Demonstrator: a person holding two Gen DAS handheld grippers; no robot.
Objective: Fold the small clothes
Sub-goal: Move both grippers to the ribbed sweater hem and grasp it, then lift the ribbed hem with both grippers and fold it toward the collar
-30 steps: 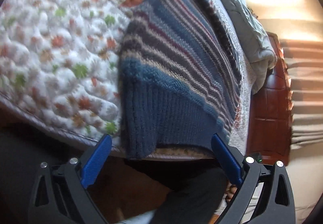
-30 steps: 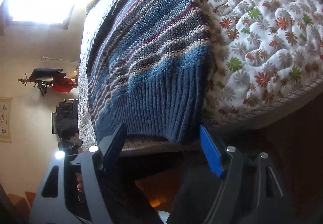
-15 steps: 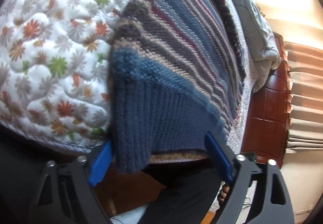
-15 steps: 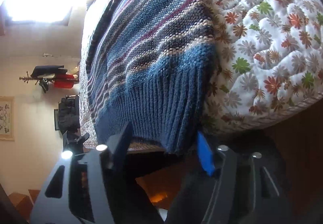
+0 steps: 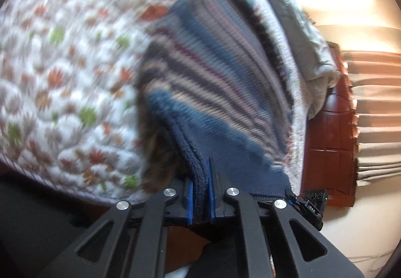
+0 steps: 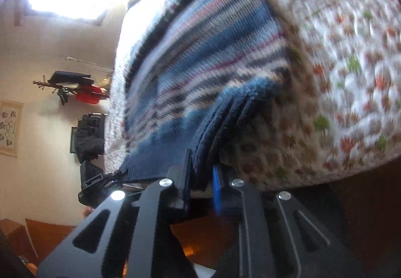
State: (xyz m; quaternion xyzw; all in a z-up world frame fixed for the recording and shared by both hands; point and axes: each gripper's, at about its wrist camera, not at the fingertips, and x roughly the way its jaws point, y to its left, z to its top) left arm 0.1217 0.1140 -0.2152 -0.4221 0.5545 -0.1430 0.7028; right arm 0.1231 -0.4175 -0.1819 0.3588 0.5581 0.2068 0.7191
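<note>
The left claw (image 5: 199, 192) has just been closing, and now its two blue pads press from both sides on the dark blue ribbed hem of the striped knitted sweater (image 5: 213, 92), at one corner of that hem. The pinched cloth stands up between the pads as a narrow ridge, and from there the sweater spreads away in front of the claw, over the bed. The right claw (image 6: 201, 177) has also just been closing, and it grips the other corner of the same hem; the ribbed edge is gathered into several folds between its dark finger and its blue pad. In both views the sweater (image 6: 205, 57) lies flat on the floral quilt (image 5: 62, 77), with its hem at the near edge of the bed, close to the claws, and its body with blue, cream and dark red stripes running away from them. At each claw the gripped corner is raised a little from the quilt (image 6: 351, 77), and a shadow lies under it. Beyond the sweater, on the far part of the bed, a grey blanket (image 5: 308, 34) is bunched. In the left view a reddish wooden cabinet (image 5: 330, 132) stands beside the bed, next to a pleated curtain (image 5: 378, 107). Both pictures are blurred, so finer details of the knit are not clear.
</note>
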